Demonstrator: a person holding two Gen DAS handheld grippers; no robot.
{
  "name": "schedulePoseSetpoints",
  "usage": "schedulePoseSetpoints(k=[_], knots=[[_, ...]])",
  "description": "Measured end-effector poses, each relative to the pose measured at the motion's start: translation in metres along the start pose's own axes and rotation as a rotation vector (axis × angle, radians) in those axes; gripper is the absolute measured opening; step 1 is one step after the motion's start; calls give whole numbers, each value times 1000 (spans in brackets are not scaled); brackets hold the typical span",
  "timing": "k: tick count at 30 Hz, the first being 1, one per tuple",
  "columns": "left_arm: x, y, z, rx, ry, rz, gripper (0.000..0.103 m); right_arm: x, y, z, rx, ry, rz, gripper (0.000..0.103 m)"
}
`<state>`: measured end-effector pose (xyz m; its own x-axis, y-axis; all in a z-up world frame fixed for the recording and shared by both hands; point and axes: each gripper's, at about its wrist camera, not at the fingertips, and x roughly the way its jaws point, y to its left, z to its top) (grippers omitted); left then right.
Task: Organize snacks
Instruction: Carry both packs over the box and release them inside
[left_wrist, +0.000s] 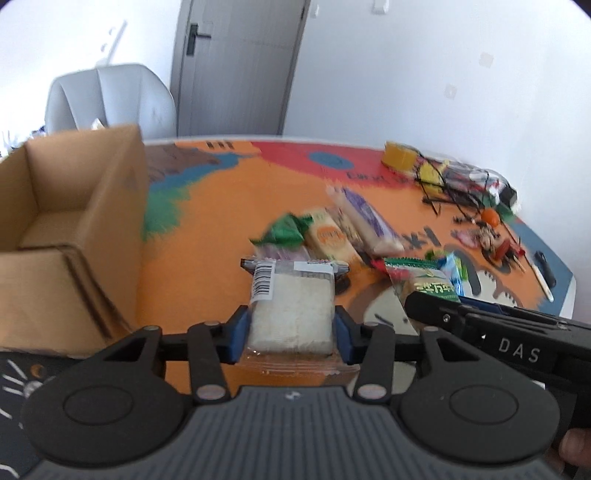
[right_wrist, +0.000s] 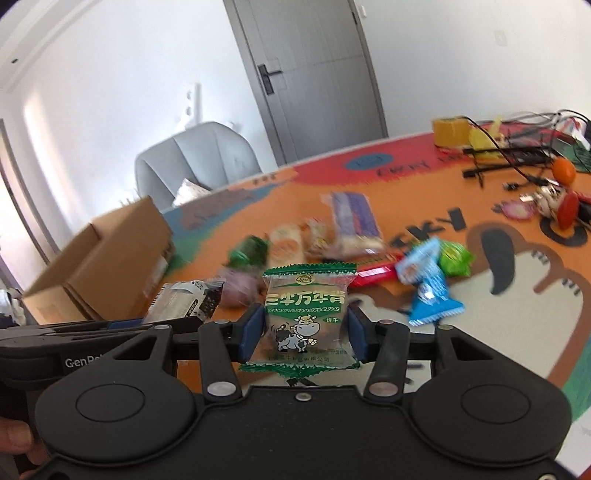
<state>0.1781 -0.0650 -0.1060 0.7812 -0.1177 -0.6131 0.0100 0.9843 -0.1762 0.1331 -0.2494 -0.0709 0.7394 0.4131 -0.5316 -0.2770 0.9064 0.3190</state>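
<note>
left gripper clamps a clear-wrapped white rice cake packet between its blue pads, lifted just above the tabletop beside the open cardboard box. right gripper grips a green cow-print biscuit packet upright. more snacks lie scattered on the tabletop beyond, blurred, near cables at the far edge.

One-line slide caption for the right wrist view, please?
Right tool grips a green cow-print biscuit packet above the orange table, loose snacks and cardboard box beyond.
</note>
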Motion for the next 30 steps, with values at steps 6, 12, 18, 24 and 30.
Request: schedulePoseSetpoints(k=[6, 12, 18, 24, 30], knots=[[-23, 15, 9, -28, -48, -2, 46, -3, 19, 10, -18, -31, 30, 49], [-48, 27, 18, -42, -98, -4, 46, -4, 37, 16, -27, -48, 68, 49], [-70, 41, 26, -57, -152, 14, 46, -4, 59, 23, -50, -65, 100, 49], [-91, 61, 32, -75, -193, 49, 46, -2, 82, 29, -77, -77, 143, 49], [-108, 83, 36, -95, -234, 80, 46, 3, 105, 34, -96, -92, 171, 49]])
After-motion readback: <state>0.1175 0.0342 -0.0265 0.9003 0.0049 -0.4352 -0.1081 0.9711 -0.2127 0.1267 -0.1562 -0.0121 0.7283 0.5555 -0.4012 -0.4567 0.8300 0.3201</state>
